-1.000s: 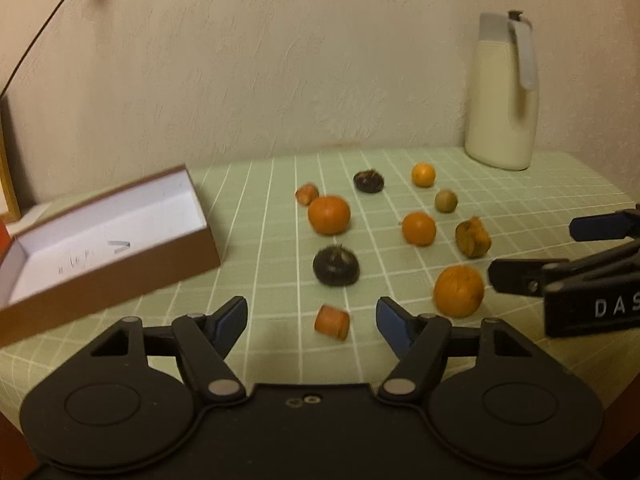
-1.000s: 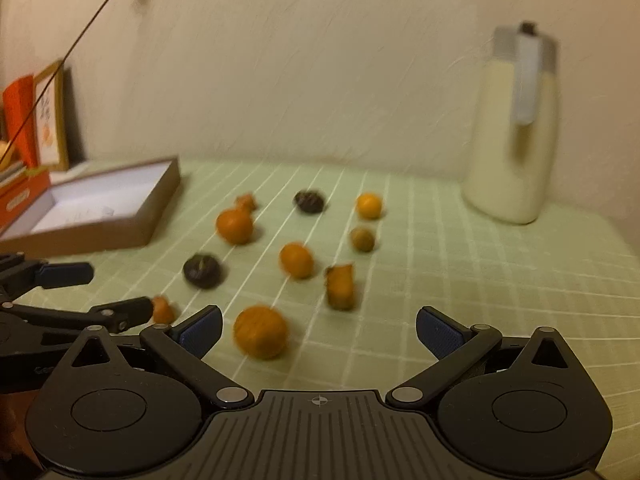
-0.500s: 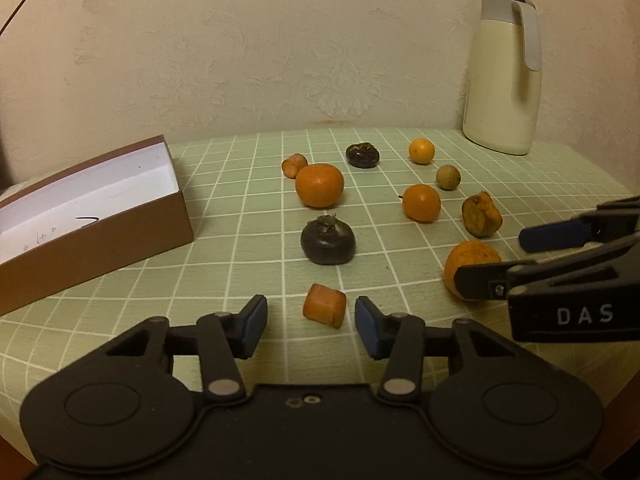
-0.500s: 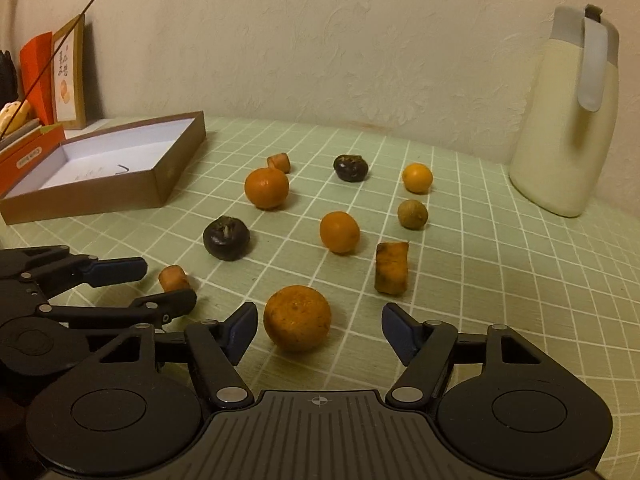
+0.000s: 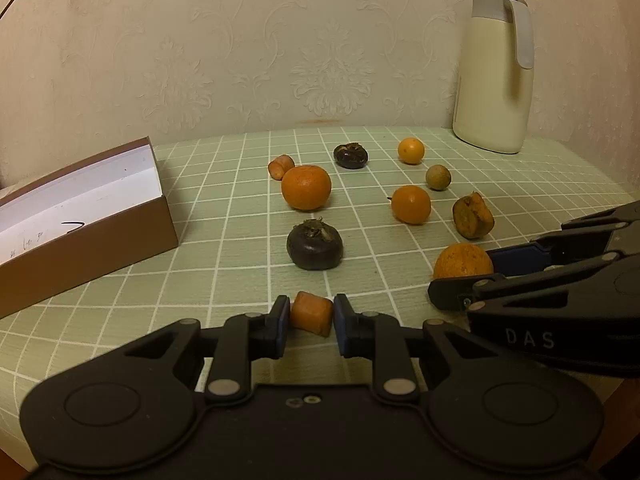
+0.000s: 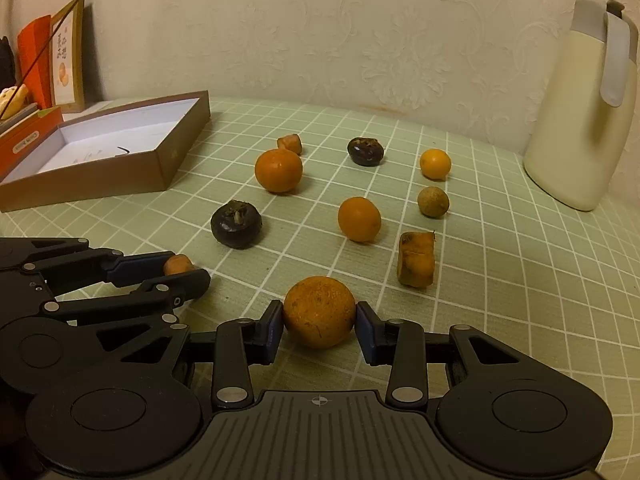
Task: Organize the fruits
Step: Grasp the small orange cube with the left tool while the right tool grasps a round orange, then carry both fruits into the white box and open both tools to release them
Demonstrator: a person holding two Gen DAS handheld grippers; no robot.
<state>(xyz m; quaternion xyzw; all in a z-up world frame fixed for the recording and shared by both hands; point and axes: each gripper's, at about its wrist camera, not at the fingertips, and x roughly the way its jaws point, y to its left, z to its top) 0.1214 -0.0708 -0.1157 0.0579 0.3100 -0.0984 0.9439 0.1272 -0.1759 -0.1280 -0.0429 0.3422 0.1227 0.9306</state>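
Your left gripper pinches the small orange chunk and your right gripper, jaws just closing, clamps the rough orange — lift carefully, since the round fruit may squirt free and roll.

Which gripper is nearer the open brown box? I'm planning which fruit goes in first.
Left. The left gripper, shut on the small orange chunk, sits closer to the brown box; the right gripper, shut on the rough orange, is farther from it.
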